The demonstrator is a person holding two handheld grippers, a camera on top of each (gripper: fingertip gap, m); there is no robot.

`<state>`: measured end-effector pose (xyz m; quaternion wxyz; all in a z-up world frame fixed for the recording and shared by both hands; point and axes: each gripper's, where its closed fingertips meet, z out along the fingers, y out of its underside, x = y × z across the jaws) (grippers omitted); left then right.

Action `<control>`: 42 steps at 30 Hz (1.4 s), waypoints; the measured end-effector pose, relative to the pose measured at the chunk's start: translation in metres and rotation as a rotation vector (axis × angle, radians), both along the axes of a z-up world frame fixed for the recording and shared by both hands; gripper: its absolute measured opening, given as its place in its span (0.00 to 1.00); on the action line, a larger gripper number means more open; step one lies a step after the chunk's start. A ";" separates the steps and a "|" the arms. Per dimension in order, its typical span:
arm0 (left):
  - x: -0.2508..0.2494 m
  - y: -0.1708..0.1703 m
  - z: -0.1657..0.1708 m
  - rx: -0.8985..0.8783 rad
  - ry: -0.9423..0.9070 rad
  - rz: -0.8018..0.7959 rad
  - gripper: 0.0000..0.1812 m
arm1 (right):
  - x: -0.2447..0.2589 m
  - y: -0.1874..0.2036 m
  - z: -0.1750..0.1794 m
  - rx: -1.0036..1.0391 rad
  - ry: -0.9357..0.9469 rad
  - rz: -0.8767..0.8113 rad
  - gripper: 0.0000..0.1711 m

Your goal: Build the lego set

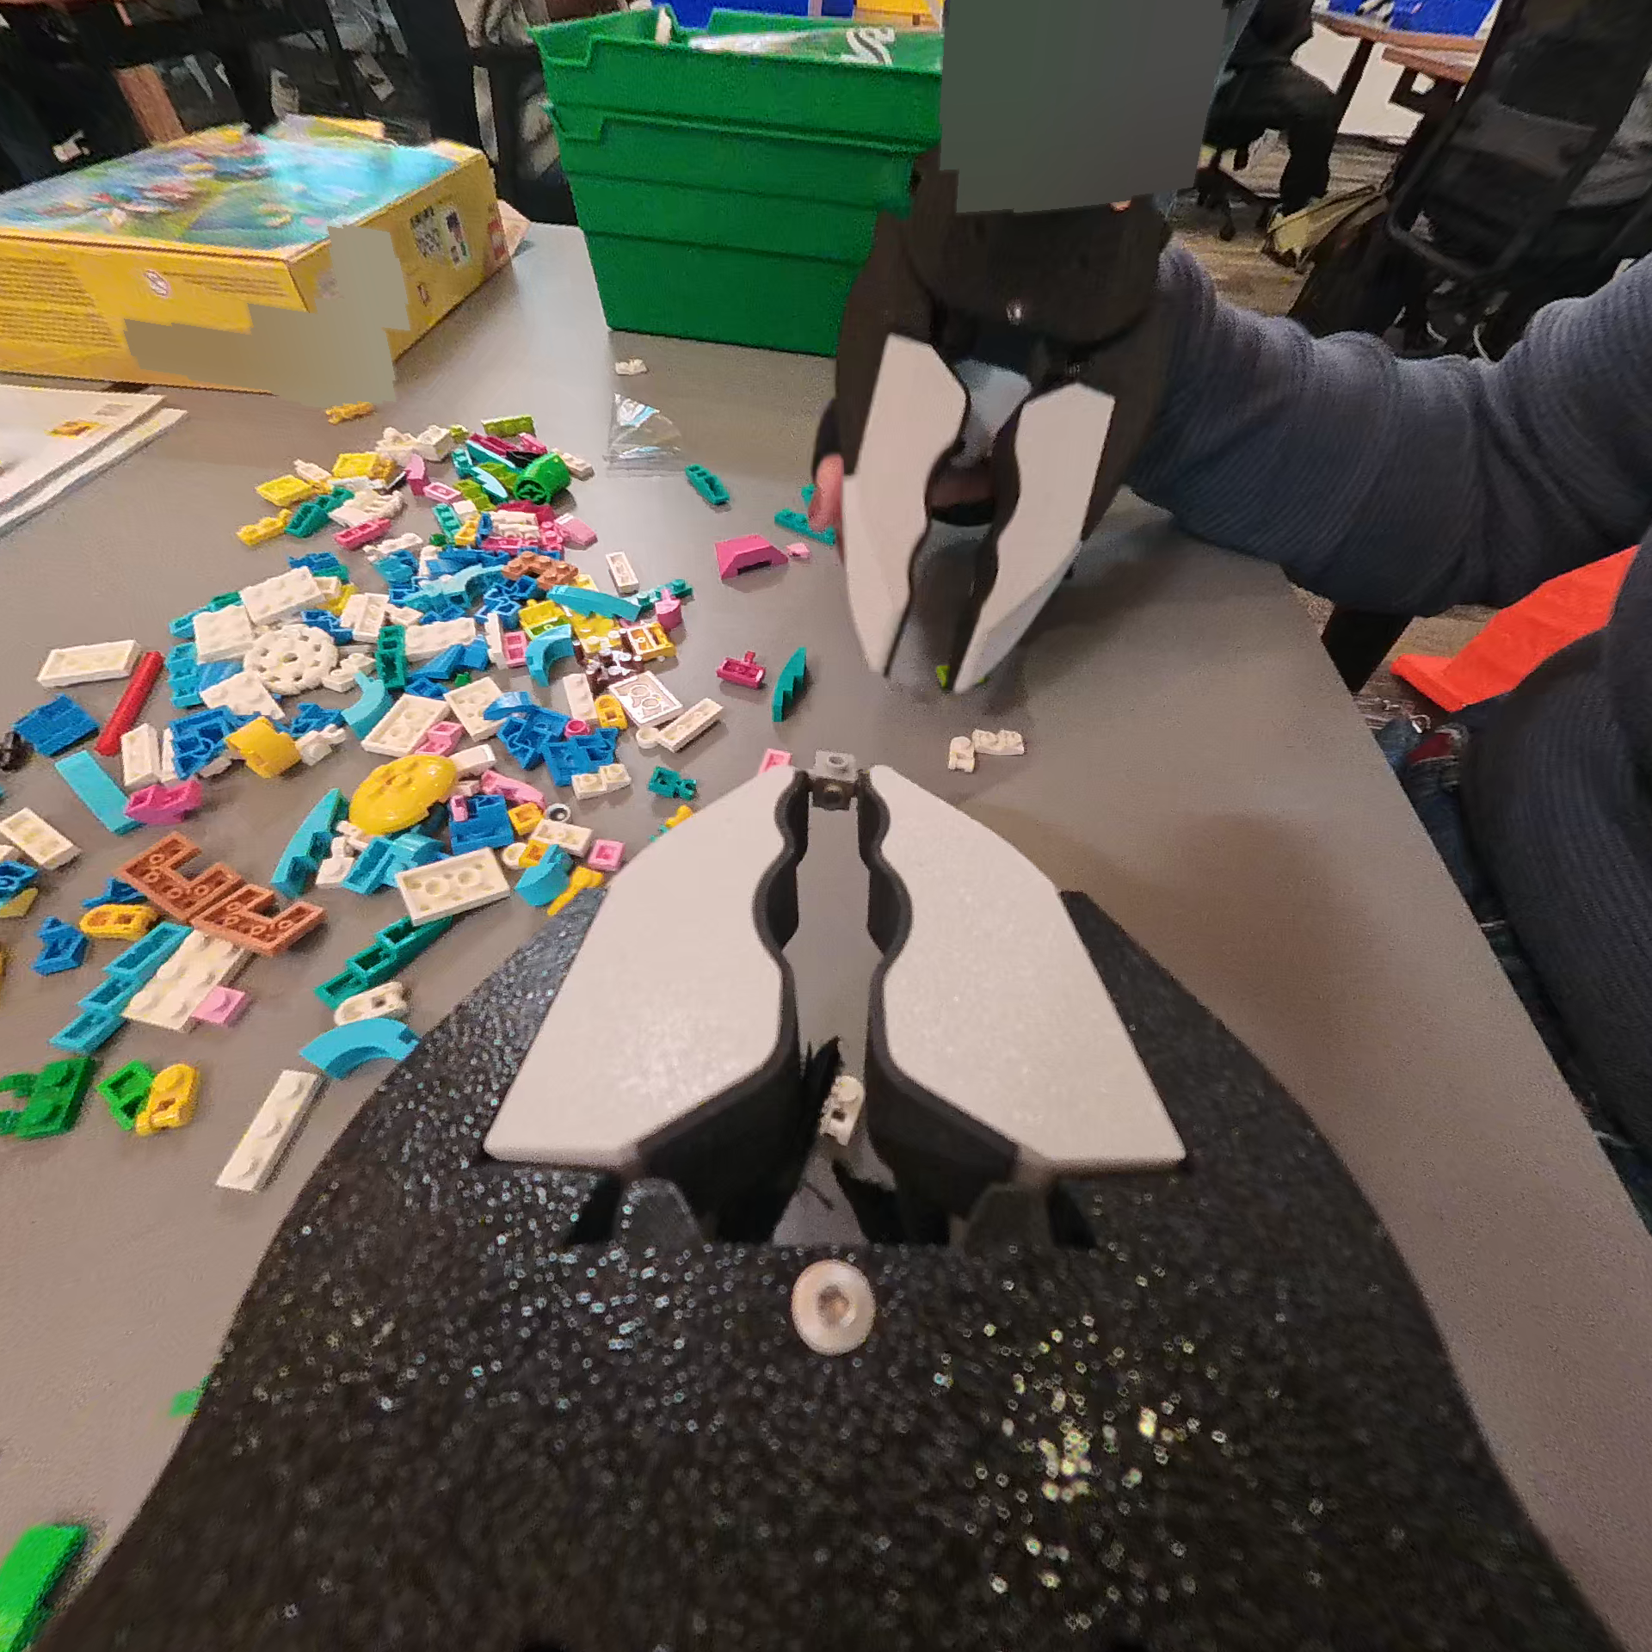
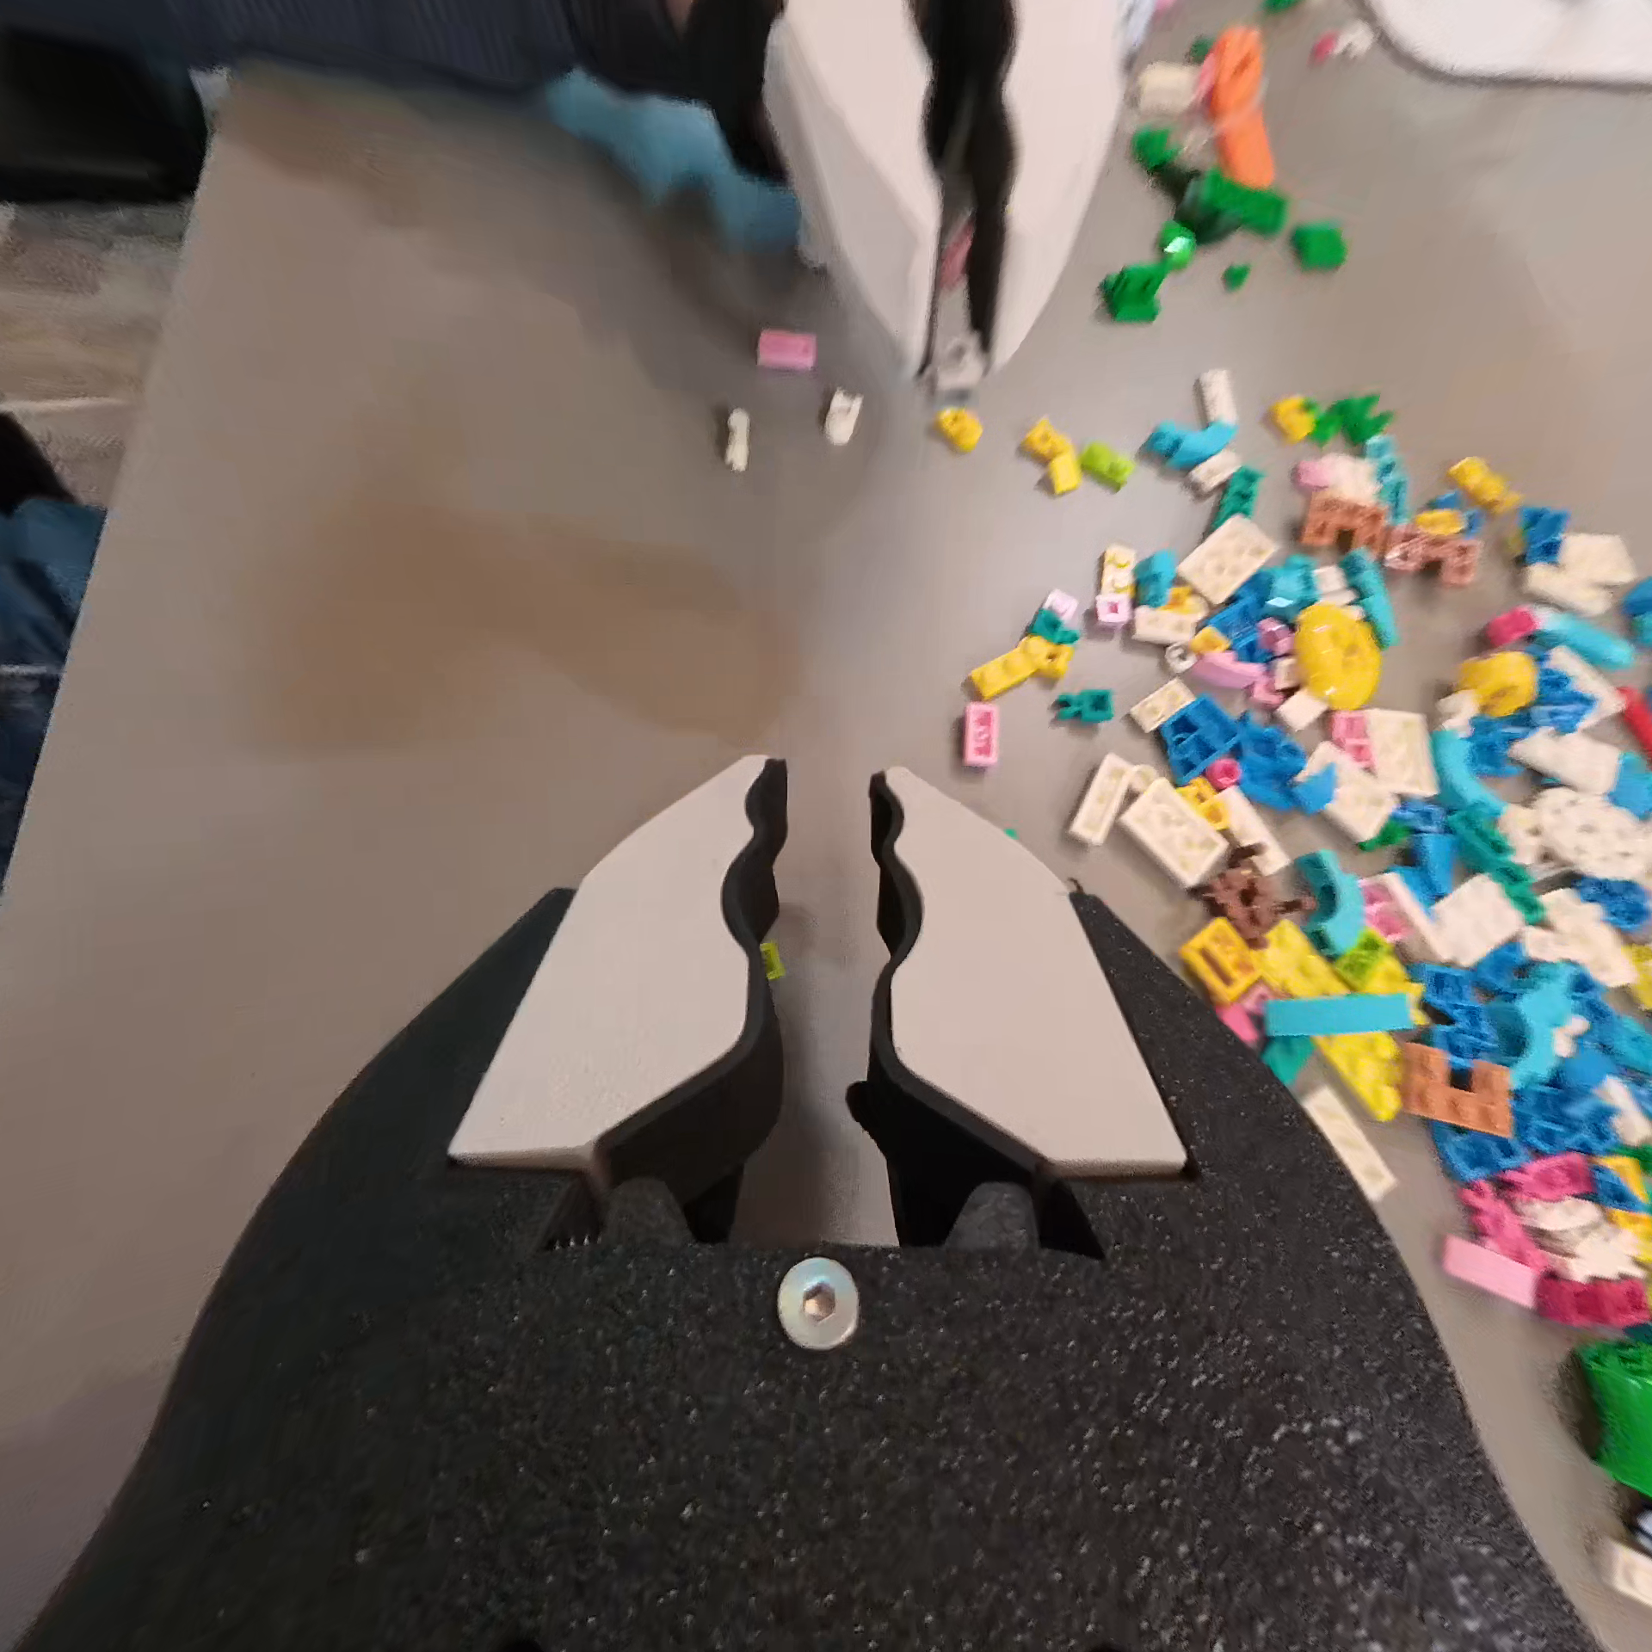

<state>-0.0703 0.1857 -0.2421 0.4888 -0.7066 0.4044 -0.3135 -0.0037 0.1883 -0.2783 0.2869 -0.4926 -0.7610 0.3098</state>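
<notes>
My left gripper [image 1: 833, 791] is shut on a small grey Lego piece [image 1: 833, 767], pinched at its fingertips just above the grey table [image 1: 1117, 894]. It also shows at the top of the right wrist view, blurred, with the grey piece [image 2: 956, 359] at its tips. My right gripper [image 2: 827, 778] is open with nothing between its tips. A tiny lime bit [image 2: 771, 961] clings to the inner side of its left finger. In the left wrist view the right gripper [image 1: 922, 679] points down at the table beyond my left one. A big pile of loose coloured bricks [image 1: 402, 670] lies to the left.
Two small white pieces [image 1: 983, 746] lie between the grippers. A yellow Lego box [image 1: 223, 241], stacked green bins [image 1: 733, 179], booklets [image 1: 63, 438] and a clear bag [image 1: 639, 429] stand at the back. A person's sleeve [image 1: 1386, 447] crosses the table's right edge. My right fingertips sit around 8 cm from my left ones.
</notes>
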 end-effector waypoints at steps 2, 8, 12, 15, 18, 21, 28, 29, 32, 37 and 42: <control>-0.001 0.000 0.002 0.004 -0.010 0.005 0.05 | 0.003 -0.006 -0.010 -0.020 -0.071 0.021 0.10; 0.001 -0.003 0.001 -0.007 -0.011 -0.019 0.06 | 0.004 -0.014 -0.019 -0.088 -0.156 0.037 0.08; 0.006 -0.005 -0.003 -0.016 0.003 -0.039 0.05 | 0.005 -0.014 -0.020 -0.069 -0.194 0.033 0.07; 0.008 -0.006 -0.006 -0.029 0.012 -0.052 0.06 | 0.005 -0.015 -0.020 -0.057 -0.209 0.033 0.07; 0.009 -0.007 -0.009 -0.033 0.028 -0.057 0.06 | 0.004 -0.016 -0.019 -0.029 -0.212 0.036 0.07; 0.010 -0.007 -0.009 -0.036 0.028 -0.064 0.06 | 0.003 -0.015 -0.016 -0.016 -0.200 0.037 0.07; 0.007 -0.003 -0.009 -0.024 0.025 -0.037 0.06 | 0.006 -0.010 -0.017 -0.017 -0.193 0.028 0.06; 0.007 -0.004 -0.008 -0.026 0.021 -0.039 0.06 | 0.006 -0.009 -0.017 -0.018 -0.191 0.026 0.06; 0.009 -0.005 -0.009 -0.030 0.020 -0.048 0.06 | 0.008 -0.007 -0.016 -0.030 -0.185 0.023 0.05; 0.013 -0.009 -0.009 -0.033 0.024 -0.072 0.06 | 0.014 -0.004 -0.022 -0.031 -0.231 0.028 0.03; 0.015 -0.011 -0.007 -0.030 0.024 -0.085 0.06 | 0.015 -0.008 -0.025 -0.051 -0.253 0.047 0.04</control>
